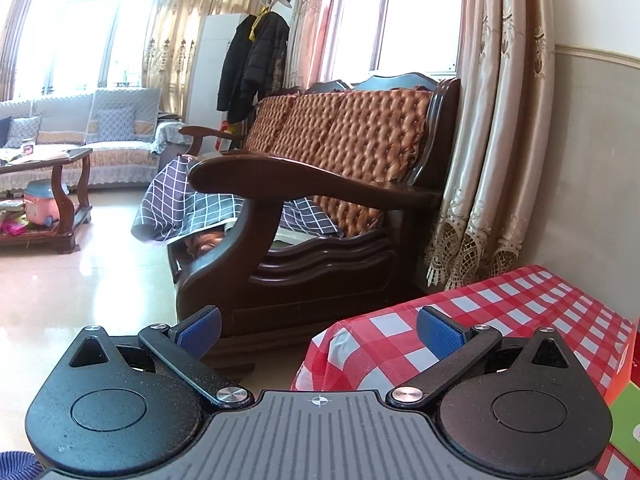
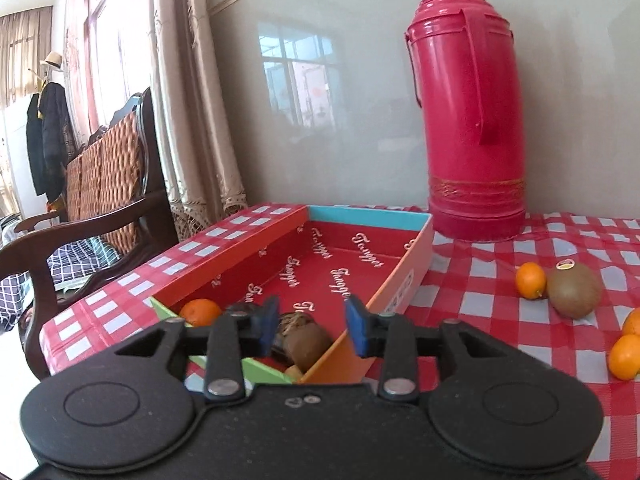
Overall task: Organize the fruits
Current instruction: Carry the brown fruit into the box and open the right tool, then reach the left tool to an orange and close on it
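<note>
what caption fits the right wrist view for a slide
Right gripper, open, above a red box holding a kiwi and orange; more fruit beside a red thermos.

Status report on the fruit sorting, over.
Left gripper open, empty, off the table edge. Right gripper open over the red box; kiwi and orange inside. Kiwi and oranges left on table. Nothing in the way.
</note>
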Action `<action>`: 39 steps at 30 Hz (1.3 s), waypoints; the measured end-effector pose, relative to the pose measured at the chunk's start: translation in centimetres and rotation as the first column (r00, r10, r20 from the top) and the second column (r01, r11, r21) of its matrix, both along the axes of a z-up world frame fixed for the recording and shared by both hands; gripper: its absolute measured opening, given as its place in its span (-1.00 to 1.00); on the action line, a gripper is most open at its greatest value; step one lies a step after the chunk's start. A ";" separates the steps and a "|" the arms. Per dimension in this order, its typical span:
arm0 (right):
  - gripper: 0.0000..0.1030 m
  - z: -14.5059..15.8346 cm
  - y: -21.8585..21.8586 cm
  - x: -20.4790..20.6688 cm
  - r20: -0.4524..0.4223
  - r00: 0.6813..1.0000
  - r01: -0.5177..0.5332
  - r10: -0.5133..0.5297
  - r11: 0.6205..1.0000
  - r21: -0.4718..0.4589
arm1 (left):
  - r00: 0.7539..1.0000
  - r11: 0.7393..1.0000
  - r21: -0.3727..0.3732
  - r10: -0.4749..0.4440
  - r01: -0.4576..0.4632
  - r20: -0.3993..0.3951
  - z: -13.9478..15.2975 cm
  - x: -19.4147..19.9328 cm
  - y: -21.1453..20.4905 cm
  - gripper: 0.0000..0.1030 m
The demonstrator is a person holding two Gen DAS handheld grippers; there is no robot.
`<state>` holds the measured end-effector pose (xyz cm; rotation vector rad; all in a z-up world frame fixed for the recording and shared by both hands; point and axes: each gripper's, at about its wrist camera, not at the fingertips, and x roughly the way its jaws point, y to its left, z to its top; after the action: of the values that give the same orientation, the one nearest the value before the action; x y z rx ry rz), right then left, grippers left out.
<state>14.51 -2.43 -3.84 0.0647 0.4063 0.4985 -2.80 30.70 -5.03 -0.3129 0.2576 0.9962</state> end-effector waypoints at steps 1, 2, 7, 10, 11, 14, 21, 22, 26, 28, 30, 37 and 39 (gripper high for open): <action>-0.04 0.1 -0.4 -0.1 0.005 1.000 0.005 -0.005 1.000 0.017 | 1.000 1.000 0.001 -0.002 0.002 -0.001 0.1 0.1 -0.1 1.00; 0.23 0.2 -0.7 -0.3 0.010 1.000 0.017 -0.017 0.999 0.032 | 1.000 1.000 0.003 -0.005 0.005 -0.001 0.1 0.1 -0.2 1.00; 0.45 0.8 -3.0 -0.9 0.043 0.992 0.114 -0.116 0.992 0.052 | 1.000 1.000 0.019 -0.025 0.025 -0.008 0.3 0.5 -0.9 1.00; 0.48 1.0 -4.4 -1.1 0.034 0.983 0.176 -0.179 0.983 0.059 | 0.999 0.999 0.026 -0.037 0.037 -0.013 0.4 0.9 -1.4 1.00; 0.51 1.0 -4.8 -1.0 0.030 0.980 0.197 -0.199 0.979 0.057 | 0.999 0.999 0.028 -0.042 0.042 -0.015 0.5 1.0 -1.6 1.00; 0.70 1.0 -6.3 -0.8 0.011 0.962 0.272 -0.273 0.961 0.055 | 0.998 0.997 0.040 -0.058 0.059 -0.022 0.7 1.5 -2.5 1.00; 0.82 0.5 -9.7 -0.8 -0.007 0.889 0.458 -0.458 0.889 0.010 | 0.993 0.992 0.053 -0.110 0.112 -0.030 1.2 2.8 -4.8 1.00; 0.85 0.4 -10.2 -0.7 -0.012 0.877 0.481 -0.481 0.877 0.002 | 0.992 0.991 0.056 -0.120 0.121 -0.030 1.3 3.0 -5.3 1.00; 0.88 0.3 -11.9 -1.0 -0.009 0.840 0.543 -0.543 0.839 -0.028 | 0.984 0.981 0.088 -0.171 0.174 -0.041 1.7 4.1 -7.8 1.00; 0.88 0.4 -12.7 -1.2 0.001 0.821 0.570 -0.570 0.821 -0.034 | 0.978 0.972 0.111 -0.203 0.208 -0.053 1.9 4.8 -9.4 1.00; 0.88 0.5 -13.6 -1.5 0.010 0.804 0.594 -0.594 0.803 -0.038 | 0.969 0.961 0.133 -0.237 0.244 -0.064 2.1 5.5 -10.9 1.00; 0.88 0.7 -17.4 -2.6 0.018 0.736 0.677 -0.677 0.735 -0.039 | 0.909 0.882 0.222 -0.405 0.416 -0.097 2.7 7.5 -17.4 1.00; 0.88 0.8 -18.5 -2.9 0.025 0.707 0.707 -0.707 0.706 -0.037 | 0.874 0.840 0.242 -0.475 0.486 -0.104 2.8 7.9 -19.3 1.00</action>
<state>11.57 -20.88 -3.04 0.1699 0.3498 -0.2849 5.10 11.39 -2.20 0.0200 0.2223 0.5250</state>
